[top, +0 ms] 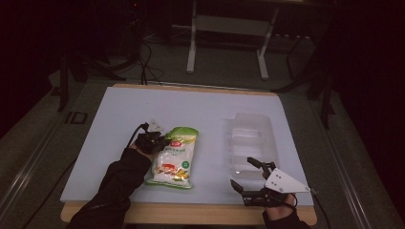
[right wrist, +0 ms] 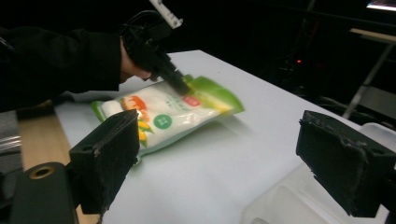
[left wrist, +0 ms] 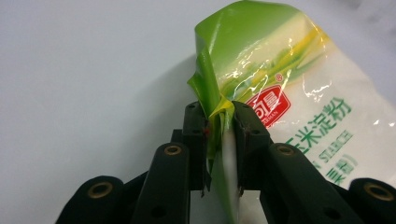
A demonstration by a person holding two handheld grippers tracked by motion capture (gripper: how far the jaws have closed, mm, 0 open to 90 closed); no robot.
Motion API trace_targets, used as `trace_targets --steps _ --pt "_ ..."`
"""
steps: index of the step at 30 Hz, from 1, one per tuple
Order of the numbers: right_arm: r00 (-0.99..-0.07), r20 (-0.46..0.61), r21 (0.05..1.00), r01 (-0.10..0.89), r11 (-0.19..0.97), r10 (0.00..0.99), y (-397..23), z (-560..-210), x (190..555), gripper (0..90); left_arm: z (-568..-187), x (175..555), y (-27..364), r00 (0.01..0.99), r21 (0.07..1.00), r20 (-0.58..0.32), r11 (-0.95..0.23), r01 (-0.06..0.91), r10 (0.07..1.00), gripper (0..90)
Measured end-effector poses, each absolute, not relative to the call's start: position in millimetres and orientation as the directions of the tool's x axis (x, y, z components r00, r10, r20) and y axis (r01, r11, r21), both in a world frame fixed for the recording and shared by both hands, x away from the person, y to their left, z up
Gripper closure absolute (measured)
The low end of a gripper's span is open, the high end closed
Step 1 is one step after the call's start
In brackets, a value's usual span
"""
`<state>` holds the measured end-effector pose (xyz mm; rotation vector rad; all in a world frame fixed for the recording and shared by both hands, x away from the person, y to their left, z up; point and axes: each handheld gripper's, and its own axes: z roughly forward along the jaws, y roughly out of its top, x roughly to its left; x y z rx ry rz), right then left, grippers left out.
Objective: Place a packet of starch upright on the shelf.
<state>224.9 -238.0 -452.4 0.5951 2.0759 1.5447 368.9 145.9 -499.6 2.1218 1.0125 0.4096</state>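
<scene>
A white and green starch bag (top: 173, 160) (right wrist: 173, 112) lies on the white table top (top: 200, 107), left of centre. My left gripper (top: 162, 142) (left wrist: 219, 114) is shut on the bag's (left wrist: 289, 93) left edge near its green top, the film crumpled between the jaws. In the right gripper view that gripper (right wrist: 180, 84) comes down onto the bag from a dark-sleeved arm, and the bag's top end is tilted up off the table. My right gripper (top: 241, 171) (right wrist: 219, 154) stands open near the front right, with nothing between its jaws.
A clear plastic tray (top: 253, 136) (right wrist: 280, 200) sits on the right half of the table, just beyond my right gripper. The wooden front edge (top: 191, 213) runs below both hands. Table legs and cables stand on the dark floor behind.
</scene>
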Motion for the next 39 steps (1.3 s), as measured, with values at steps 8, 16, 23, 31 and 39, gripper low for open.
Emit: trace_targets --steps 8,16,23,31,39 --pt "-0.787 -0.116 0.964 0.058 0.260 0.606 -238.5 -451.1 224.5 13.1 -478.1 354.5 147.6 0.655 0.777 -0.023 -0.399 0.487 0.755 79.1" --pt "-0.768 -0.136 0.965 0.040 0.258 0.626 -239.4 -447.2 223.4 13.0 -458.6 339.3 144.4 0.671 0.800 -0.003 -0.400 0.446 0.741 79.3" --pt "-0.768 -0.075 0.978 0.068 0.197 0.637 -243.6 -441.0 222.9 12.7 -445.5 322.7 145.8 0.687 0.823 0.001 -0.391 0.412 0.727 80.0" --pt "-0.764 -0.040 0.982 0.091 0.168 0.644 -250.3 -434.6 223.9 12.6 -436.2 312.2 143.7 0.705 0.839 0.006 -0.387 0.382 0.709 80.0" --pt "-0.790 -0.011 0.991 0.073 0.112 0.613 -251.6 -425.8 222.6 10.2 -422.6 296.2 137.5 0.740 0.853 0.042 -0.410 0.324 0.671 79.9"
